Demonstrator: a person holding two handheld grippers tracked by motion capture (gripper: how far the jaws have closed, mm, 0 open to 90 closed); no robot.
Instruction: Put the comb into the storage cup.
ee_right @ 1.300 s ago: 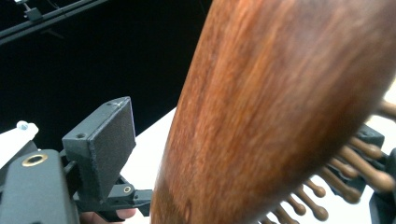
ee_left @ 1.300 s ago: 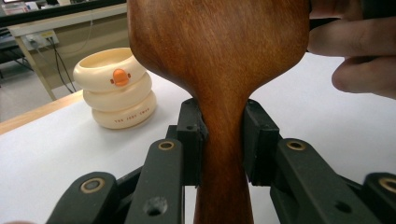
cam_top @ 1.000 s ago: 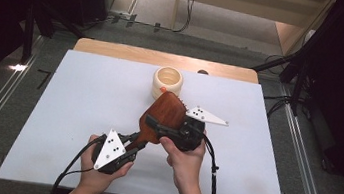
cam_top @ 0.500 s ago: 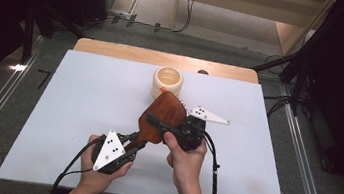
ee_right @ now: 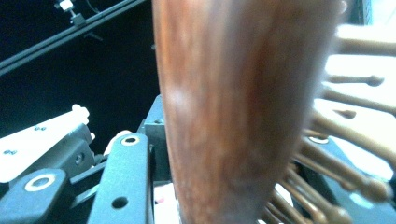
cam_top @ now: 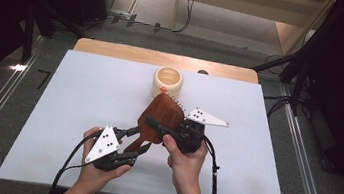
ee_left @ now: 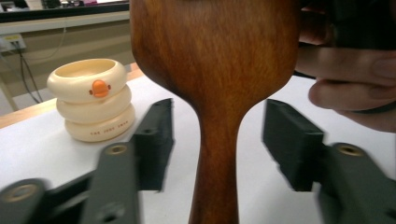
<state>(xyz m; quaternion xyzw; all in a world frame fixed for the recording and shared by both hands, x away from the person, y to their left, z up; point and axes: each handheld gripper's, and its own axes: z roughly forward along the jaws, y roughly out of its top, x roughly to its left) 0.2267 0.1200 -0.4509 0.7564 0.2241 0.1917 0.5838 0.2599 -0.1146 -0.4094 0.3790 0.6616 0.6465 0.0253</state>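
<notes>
Jaws of left gripper (ee_left: pixel 217 144) spread around hairbrush (ee_left: pixel 217 70) handle, right gripper (ee_right: pixel 224 186) jaws clenched on brush head

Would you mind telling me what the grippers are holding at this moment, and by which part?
The right gripper grips the wooden hairbrush by its paddle head, across the wooden back and bristle side. The left gripper holds nothing; its jaws stand open either side of the handle.

One wooden hairbrush (cam_top: pixel 161 117) — one cream ringed cup (cam_top: pixel 167 82) — two tongs.
</notes>
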